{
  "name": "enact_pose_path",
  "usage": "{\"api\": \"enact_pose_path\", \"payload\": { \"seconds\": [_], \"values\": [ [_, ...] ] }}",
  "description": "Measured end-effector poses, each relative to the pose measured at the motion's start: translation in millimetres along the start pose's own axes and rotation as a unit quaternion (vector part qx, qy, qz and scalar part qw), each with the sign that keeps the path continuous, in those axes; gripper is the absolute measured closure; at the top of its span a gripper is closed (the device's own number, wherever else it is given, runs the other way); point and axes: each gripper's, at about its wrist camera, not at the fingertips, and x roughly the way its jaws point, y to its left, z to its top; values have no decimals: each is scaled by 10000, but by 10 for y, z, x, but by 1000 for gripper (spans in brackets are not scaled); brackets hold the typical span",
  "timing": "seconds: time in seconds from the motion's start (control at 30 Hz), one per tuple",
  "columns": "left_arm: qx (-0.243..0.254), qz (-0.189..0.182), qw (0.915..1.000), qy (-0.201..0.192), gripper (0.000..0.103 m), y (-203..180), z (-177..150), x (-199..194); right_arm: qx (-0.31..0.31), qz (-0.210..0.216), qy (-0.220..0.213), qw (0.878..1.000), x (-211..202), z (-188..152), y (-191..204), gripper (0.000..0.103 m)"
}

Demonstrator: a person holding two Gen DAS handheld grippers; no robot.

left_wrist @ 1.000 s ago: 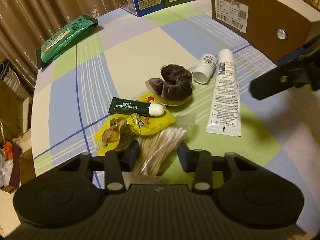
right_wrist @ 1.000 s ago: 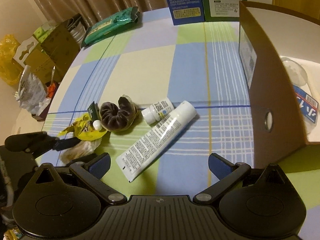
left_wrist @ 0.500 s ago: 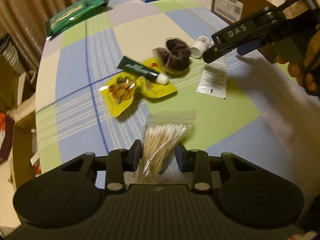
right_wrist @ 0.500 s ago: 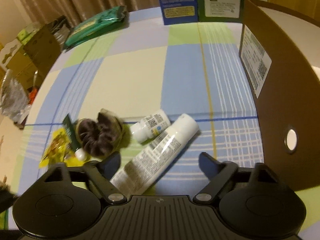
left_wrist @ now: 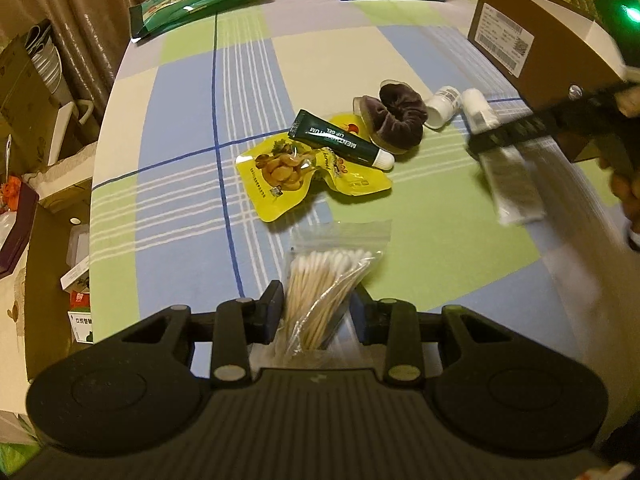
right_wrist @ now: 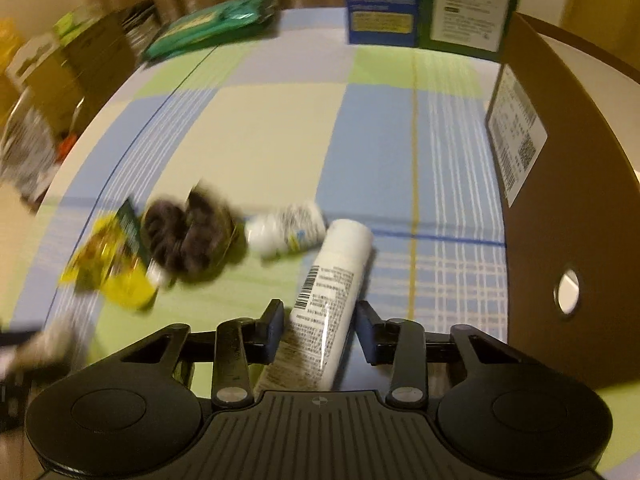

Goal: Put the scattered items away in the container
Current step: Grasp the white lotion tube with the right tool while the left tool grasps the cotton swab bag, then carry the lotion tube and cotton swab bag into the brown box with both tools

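My left gripper [left_wrist: 318,306] is shut on a clear bag of cotton swabs [left_wrist: 326,280] and holds it above the table. My right gripper [right_wrist: 320,326] is closed around the large white tube [right_wrist: 328,300], which also shows in the left wrist view [left_wrist: 508,172]. On the checked cloth lie a yellow snack packet [left_wrist: 308,172], a dark green lip gel tube [left_wrist: 340,142], a brown scrunchie [left_wrist: 394,120] and a small white bottle [left_wrist: 440,106]. The brown box [right_wrist: 568,208] stands at the right.
A green packet [left_wrist: 192,4] lies at the far left of the table. Blue and green cartons [right_wrist: 424,0] stand at the back. Cardboard boxes and clutter [left_wrist: 36,120] sit beyond the table's left edge.
My left gripper has lifted the swab bag and pulled back from the pile. My right gripper has moved forward over the white tube and narrowed from wide open onto it.
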Motion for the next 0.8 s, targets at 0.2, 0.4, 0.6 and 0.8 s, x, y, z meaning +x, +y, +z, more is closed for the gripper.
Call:
{"api": "enact_pose_path", "payload": {
  "seconds": [0.2, 0.4, 0.6, 0.8],
  "values": [
    [-185, 53, 9998, 96, 67, 6, 37, 99, -400, 110, 176, 9990, -170, -278, -41, 68],
    [-264, 131, 9996, 50, 66, -67, 79, 142, -535, 111, 150, 9984, -175, -303, -37, 65],
    [-262, 146, 9995, 20, 73, -184, 37, 115, -752, -24, -76, 9971, -143, -308, 29, 69],
    [-248, 141, 9996, 58, 75, -376, -81, 36, -975, 184, -22, 9951, -223, -441, 50, 73]
  ]
}}
